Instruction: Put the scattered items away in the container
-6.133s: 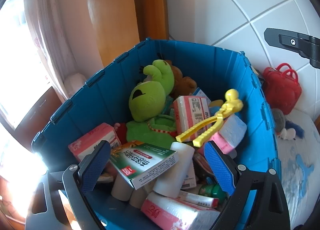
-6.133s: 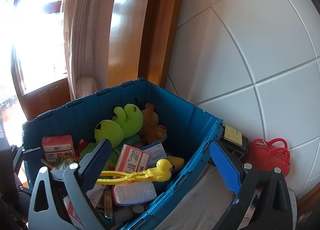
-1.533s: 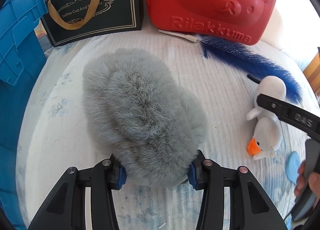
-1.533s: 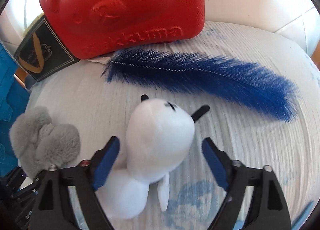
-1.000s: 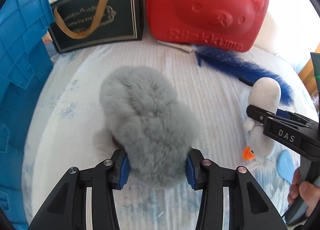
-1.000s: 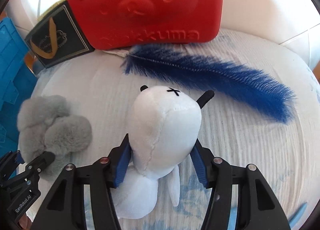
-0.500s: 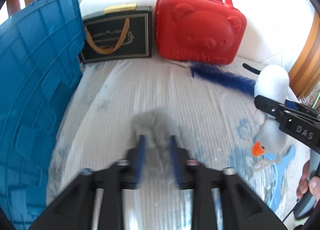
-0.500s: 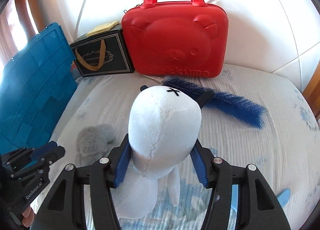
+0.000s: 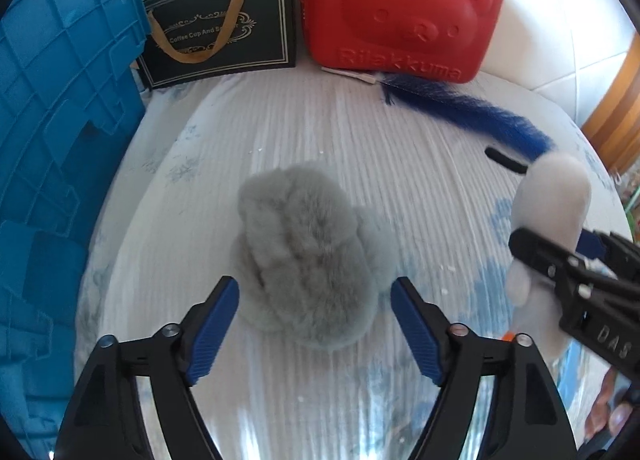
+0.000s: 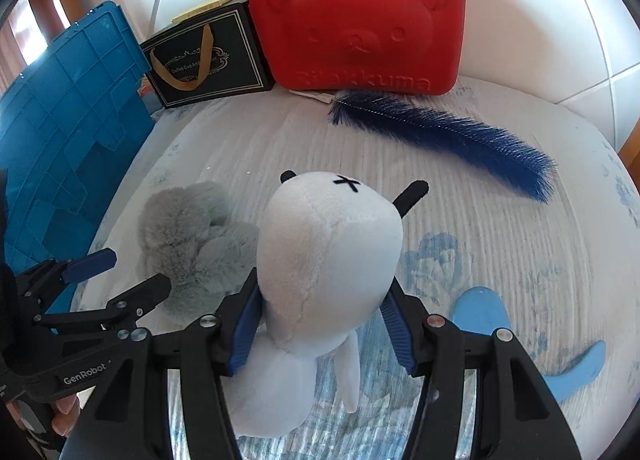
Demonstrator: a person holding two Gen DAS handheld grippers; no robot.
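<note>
1. Grey fluffy fur plush (image 9: 308,260): lying loose on the white ribbed bedcover (image 9: 400,164), beside the blue plastic crate (image 9: 60,140).
2. Left gripper (image 9: 314,312): just been opening, blue pads straddling the fur without pressing, probably resetting a slipped grip.
3. Right gripper (image 10: 320,324): clamping the white goose plush (image 10: 328,252), lifting for the crate.

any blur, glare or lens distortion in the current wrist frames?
Left wrist: white plush on the right is soft with blur, grey fluffy toy fairly sharp, strong barrel bend on blue crate. Right wrist: sharp; glare washes the white headboard; dark vignette in the corners.
</note>
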